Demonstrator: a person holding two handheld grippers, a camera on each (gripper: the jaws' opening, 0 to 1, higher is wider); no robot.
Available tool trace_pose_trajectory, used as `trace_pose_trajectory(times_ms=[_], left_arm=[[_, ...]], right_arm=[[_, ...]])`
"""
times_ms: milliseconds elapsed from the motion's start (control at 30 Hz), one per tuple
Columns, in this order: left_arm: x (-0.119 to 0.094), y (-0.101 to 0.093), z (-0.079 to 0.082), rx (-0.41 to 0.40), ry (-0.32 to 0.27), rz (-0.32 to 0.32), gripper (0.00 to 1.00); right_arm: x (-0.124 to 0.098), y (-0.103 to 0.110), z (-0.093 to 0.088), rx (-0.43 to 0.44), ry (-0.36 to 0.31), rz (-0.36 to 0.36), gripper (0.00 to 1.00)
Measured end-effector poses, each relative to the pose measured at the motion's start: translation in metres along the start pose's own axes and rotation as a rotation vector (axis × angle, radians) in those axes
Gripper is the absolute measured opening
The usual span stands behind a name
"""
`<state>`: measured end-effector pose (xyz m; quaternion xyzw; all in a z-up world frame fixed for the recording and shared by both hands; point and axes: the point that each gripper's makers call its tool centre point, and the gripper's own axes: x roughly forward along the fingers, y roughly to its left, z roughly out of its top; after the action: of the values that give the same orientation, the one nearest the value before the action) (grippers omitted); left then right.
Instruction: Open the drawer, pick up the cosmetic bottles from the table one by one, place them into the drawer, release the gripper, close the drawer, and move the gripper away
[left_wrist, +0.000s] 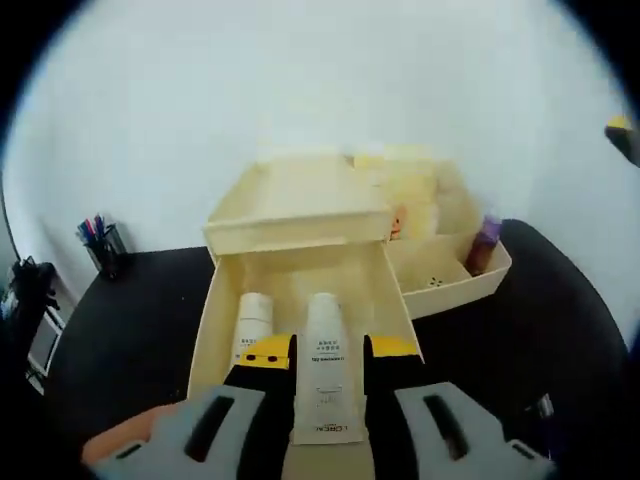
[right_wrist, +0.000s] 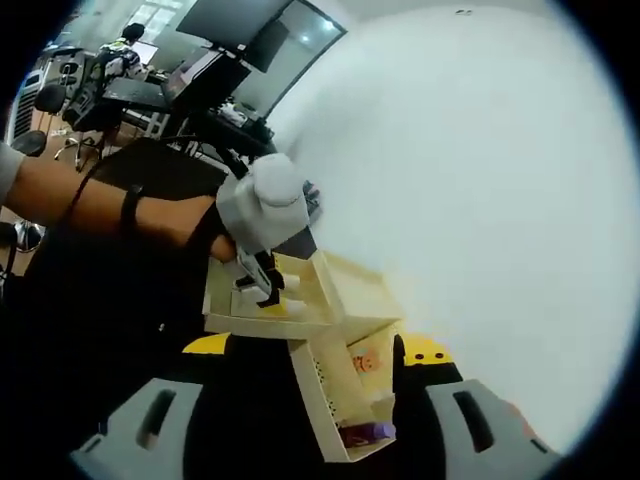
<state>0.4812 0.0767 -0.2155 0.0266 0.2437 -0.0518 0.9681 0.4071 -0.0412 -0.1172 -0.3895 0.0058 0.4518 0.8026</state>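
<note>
Left gripper (left_wrist: 328, 352): nearest in the left gripper view — jaws with yellow tips clamped on a white tube (left_wrist: 325, 375), one jaw against each side, the tube's cap end pointing away over the open drawer.
Drawer (left_wrist: 380, 285): cream, pulled out toward the camera; a second white bottle (left_wrist: 252, 322) lies inside it, just left of the held tube.
Organizer (left_wrist: 300, 205): cream box on the black table (left_wrist: 140, 320), the drawer coming out of its lower front; a side tray holds a purple-capped bottle (left_wrist: 484, 243).
Pen cup (left_wrist: 103, 245): far left on the table, well apart from the organizer.
Right gripper (right_wrist: 315, 355): jaws spread wide, gripping nothing — they stand either side of the organizer's near end; contact cannot be told.
Beyond, right gripper view: the left gripper sits at the drawer, held by a person's hand (right_wrist: 205, 235) with a dark wristband.
Background: white wall; monitors (right_wrist: 245, 30) at far upper left.
</note>
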Motion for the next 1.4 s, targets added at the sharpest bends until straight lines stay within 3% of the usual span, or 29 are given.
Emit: trace_pose_trajectory(times_ms=[167,200,267,367,467,533,567,733,1100,1400], left_arm=[[-0.035,-0.006,0.017,0.025,-0.09,-0.08,0.35],[-0.042,-0.007,0.02,0.063,-0.107,-0.109,0.36],[-0.054,-0.004,0.02,0.083,-0.117,-0.125,0.38],[-0.073,-0.002,0.026,0.132,-0.177,-0.179,0.45],[-0.091,-0.002,0.025,0.206,-0.228,-0.254,0.62],[-0.097,0.002,0.016,0.213,-0.202,-0.283,0.73],[-0.099,0.003,0.016,0.236,-0.223,-0.304,0.78],[-0.107,0.017,0.003,0.245,-0.246,-0.346,0.95],[-0.102,0.048,-0.032,0.219,-0.252,-0.376,0.96],[-0.083,0.044,-0.069,0.284,-0.235,-0.453,0.96]], right_arm=[[0.002,-0.003,-0.004,0.0,0.02,-0.006,0.62],[0.003,-0.004,-0.004,0.004,0.024,-0.005,0.62],[0.005,-0.003,-0.005,0.003,0.028,-0.007,0.67],[0.011,-0.003,-0.007,0.028,0.038,-0.012,0.78],[0.018,-0.002,-0.01,0.039,0.051,-0.007,0.85],[0.024,0.001,-0.012,0.035,0.069,0.002,0.86],[0.026,0.002,-0.013,0.035,0.076,0.005,0.87],[0.037,0.012,-0.014,0.056,0.092,0.044,0.93],[0.062,0.018,-0.027,0.042,0.16,0.07,0.93],[0.077,0.041,-0.024,-0.001,0.202,0.11,0.93]])
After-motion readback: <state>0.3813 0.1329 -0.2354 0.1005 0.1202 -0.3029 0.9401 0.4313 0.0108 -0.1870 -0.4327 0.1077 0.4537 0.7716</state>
